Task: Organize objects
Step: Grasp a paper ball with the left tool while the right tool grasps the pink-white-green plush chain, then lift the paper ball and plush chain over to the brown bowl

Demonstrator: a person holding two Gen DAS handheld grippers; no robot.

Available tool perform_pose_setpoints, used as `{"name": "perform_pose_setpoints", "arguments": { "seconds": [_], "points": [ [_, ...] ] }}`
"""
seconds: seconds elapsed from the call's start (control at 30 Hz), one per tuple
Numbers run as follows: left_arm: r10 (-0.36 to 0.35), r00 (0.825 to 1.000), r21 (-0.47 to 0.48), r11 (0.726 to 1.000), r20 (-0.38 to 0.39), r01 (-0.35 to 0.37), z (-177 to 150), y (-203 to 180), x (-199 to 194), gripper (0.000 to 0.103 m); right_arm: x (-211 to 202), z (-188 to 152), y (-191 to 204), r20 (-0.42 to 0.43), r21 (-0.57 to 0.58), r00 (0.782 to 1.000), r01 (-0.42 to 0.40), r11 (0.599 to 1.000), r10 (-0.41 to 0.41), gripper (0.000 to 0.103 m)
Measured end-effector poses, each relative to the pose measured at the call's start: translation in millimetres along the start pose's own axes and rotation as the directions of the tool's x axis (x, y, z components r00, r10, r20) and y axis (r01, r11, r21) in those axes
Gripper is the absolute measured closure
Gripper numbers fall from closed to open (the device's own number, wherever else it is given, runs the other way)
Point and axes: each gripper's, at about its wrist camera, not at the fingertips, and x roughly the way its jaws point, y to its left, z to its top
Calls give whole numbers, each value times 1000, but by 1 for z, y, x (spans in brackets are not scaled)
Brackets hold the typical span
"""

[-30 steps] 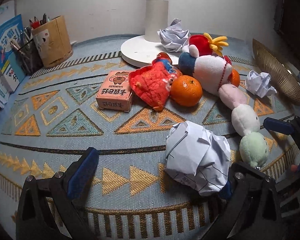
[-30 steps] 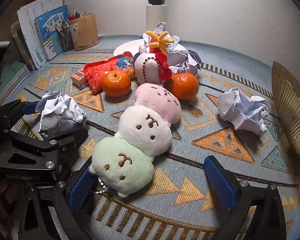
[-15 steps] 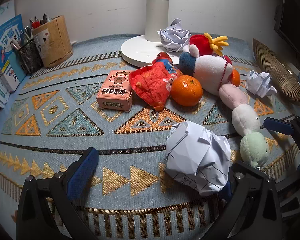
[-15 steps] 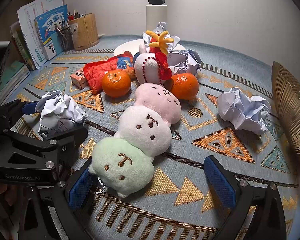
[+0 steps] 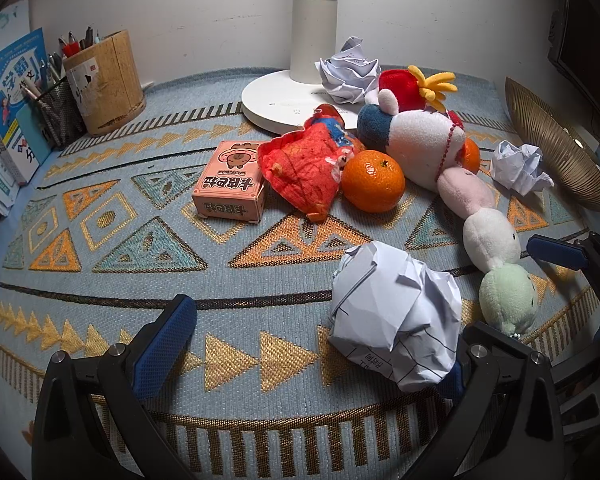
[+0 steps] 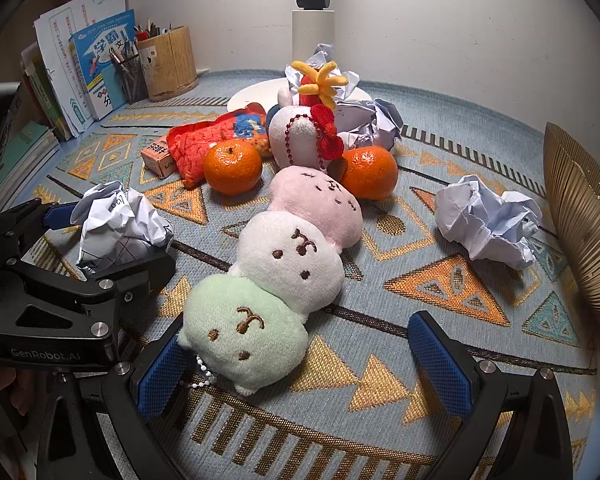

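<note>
While the left gripper (image 5: 312, 354) stands spread, centre the near paper ball (image 5: 396, 312) between both pads. Close gently. The right gripper (image 6: 304, 364) also gapes, empty.

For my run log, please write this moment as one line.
left gripper: open, at crumpled paper ball | right gripper: open, at three-ball plush | nothing lifted

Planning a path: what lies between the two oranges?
The plush chain's pink segment and the white plush above it separate both oranges, seen from the right wrist.

A patterned mat (image 5: 100, 264) is laid out; a white lamp base (image 5: 276, 96) is stood at the wall.
</note>
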Motion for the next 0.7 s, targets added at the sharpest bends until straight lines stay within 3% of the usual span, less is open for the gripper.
{"name": "perform_pose_setpoints", "arguments": {
  "seconds": [0.5,0.57,0.6,0.63,0.67,0.7],
  "points": [
    [-1,1000,2,1000,0,1,0,0,1,1,0,0,1,1,0,1000,-2,1000,2,0],
    [-3,1000,3,1000,2,3,0,0,0,3,-2,1,2,7,-6,1000,-8,1000,8,7],
    [-14,1000,10,1000,21,14,-1,-1,-4,24,-5,1,4,24,-18,1000,-14,1000,14,38],
    [-28,999,27,999,46,27,-1,-3,-7,43,-11,0,8,56,-37,998,-28,999,30,63],
    [-51,997,49,998,59,48,-3,-6,-11,74,-14,-2,12,64,-51,998,-22,998,25,63],
    [-47,997,64,997,61,43,-3,-10,-11,72,-15,-4,14,62,-61,998,-20,998,24,63]
  ]
}}
